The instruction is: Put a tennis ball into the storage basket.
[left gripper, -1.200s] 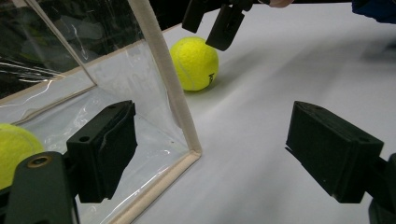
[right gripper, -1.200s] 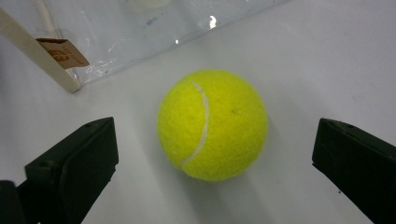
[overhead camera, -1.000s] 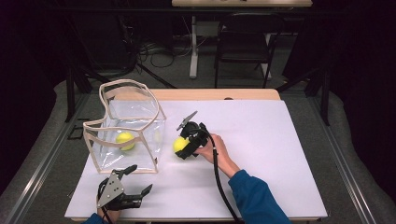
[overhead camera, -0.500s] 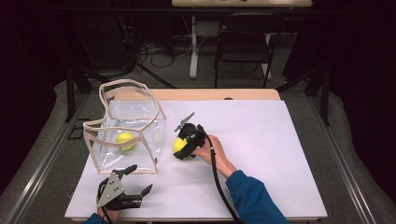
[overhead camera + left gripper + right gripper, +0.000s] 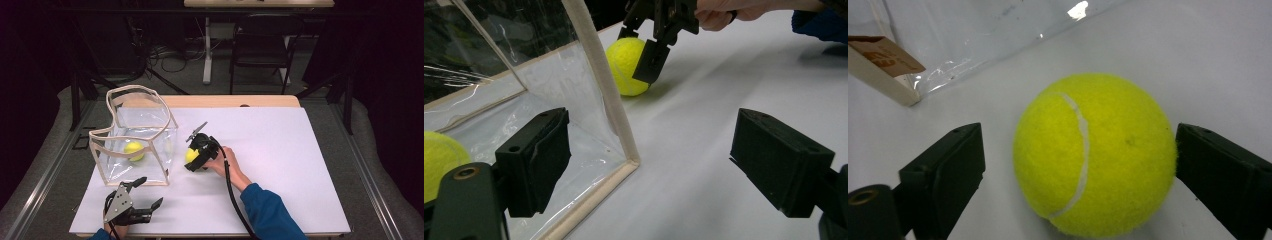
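Proceeding from the left, the clear bag stood upright on the white table with its trimmed mouth open upward, and one tennis ball already lay on its floor. In front of it, near the table's front edge, the left tool hovered with its jaws spread wide and nothing between them, apparently in reserve to steady the bag. To the right of the bag, well clear of the left tool, the right tool was set over a second tennis ball that rested on the table just beside the bag's right wall. Its jaws were wide: one pad was touching or nearly touching the ball, while the other stood clear, so the ball was bracketed but not yet gripped. That placement suggested a pickup for transfer into the bag. The high view gave the layout but hid the jaw gap behind the tool body; the right gripper view showed that gap plainly. The left gripper view showed the bag's corner seam between the two balls.
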The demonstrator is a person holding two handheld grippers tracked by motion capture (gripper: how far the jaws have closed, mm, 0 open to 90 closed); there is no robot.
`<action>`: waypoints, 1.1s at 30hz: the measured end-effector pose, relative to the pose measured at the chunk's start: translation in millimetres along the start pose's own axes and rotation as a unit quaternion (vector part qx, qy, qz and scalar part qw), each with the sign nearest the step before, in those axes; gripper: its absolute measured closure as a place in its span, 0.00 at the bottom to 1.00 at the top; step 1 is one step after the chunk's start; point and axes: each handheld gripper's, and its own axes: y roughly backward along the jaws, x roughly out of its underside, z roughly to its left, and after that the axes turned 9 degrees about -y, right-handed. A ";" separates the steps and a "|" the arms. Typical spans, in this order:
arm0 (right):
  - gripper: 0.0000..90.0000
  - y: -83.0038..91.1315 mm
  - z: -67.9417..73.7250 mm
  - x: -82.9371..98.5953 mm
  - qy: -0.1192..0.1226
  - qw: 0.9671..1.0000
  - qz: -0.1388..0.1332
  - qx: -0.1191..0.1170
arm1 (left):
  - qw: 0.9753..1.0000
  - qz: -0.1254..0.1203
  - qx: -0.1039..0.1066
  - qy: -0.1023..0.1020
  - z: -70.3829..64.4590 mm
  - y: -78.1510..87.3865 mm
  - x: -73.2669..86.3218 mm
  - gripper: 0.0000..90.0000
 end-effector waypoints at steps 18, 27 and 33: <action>0.28 -6.9 -4.7 2.2 -0.017 1.000 0.004 0.004 | 1.000 0.001 0.002 0.000 0.2 -0.9 0.1 0.18; 0.28 -3.1 -3.1 2.1 -0.014 1.000 -0.003 0.003 | 1.000 0.001 0.001 -0.001 0.4 -0.5 0.0 0.18; 0.28 4.5 -2.2 3.1 -0.011 1.000 -0.015 0.006 | 1.000 0.003 0.004 0.001 0.0 -1.1 0.2 0.18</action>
